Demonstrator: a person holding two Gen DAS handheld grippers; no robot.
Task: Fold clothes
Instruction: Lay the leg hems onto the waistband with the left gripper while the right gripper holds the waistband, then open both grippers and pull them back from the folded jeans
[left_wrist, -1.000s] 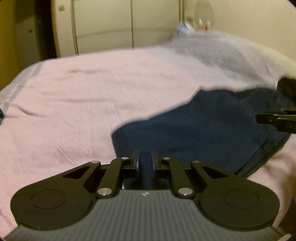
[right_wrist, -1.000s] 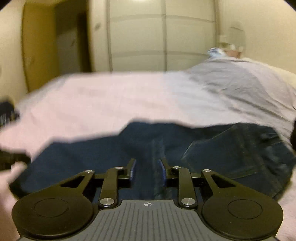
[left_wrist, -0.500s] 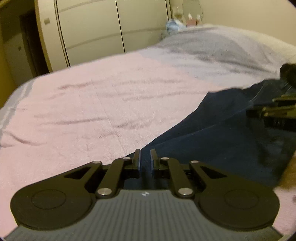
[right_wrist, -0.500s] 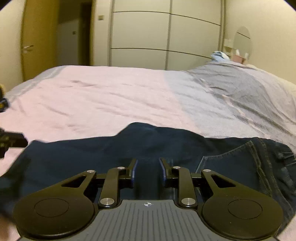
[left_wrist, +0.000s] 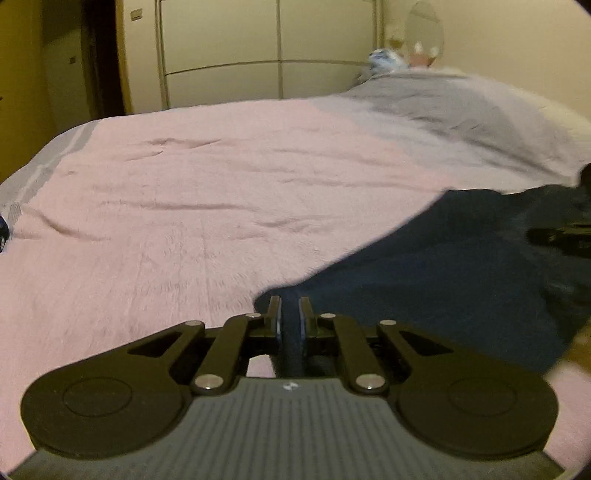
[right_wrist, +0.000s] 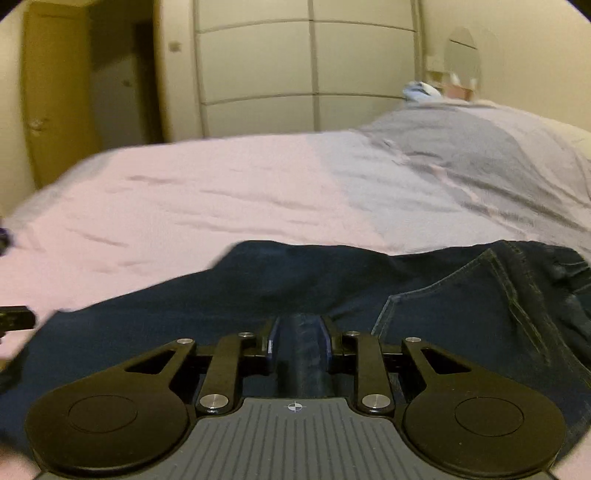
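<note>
Jeans (right_wrist: 258, 295), one dark blue pair, lie on the pink and gray bed (left_wrist: 221, 192). I see no words or labels I can read. My left gripper (left_wrist: 289, 314) is squeezed narrow on a fold of them. My right gripper (right_wrist: 298, 334) holds a thicker fold. One back pocket (right_wrist: 461, 314) shows. Behind the bed stand a closet (right_wrist: 295, 74) and a door (right_wrist: 55, 99).

Bed (left_wrist: 184, 206), wide, spread with pink cover (right_wrist: 177, 206), lightly creased, grey section (right_wrist: 461, 170) towards 1 o'clock, grey striped band (left_wrist: 44, 166) along edge at 9 o'clock, dark blue jeans (right_wrist: 332, 284) lying on cover at 5 o'clock
</note>
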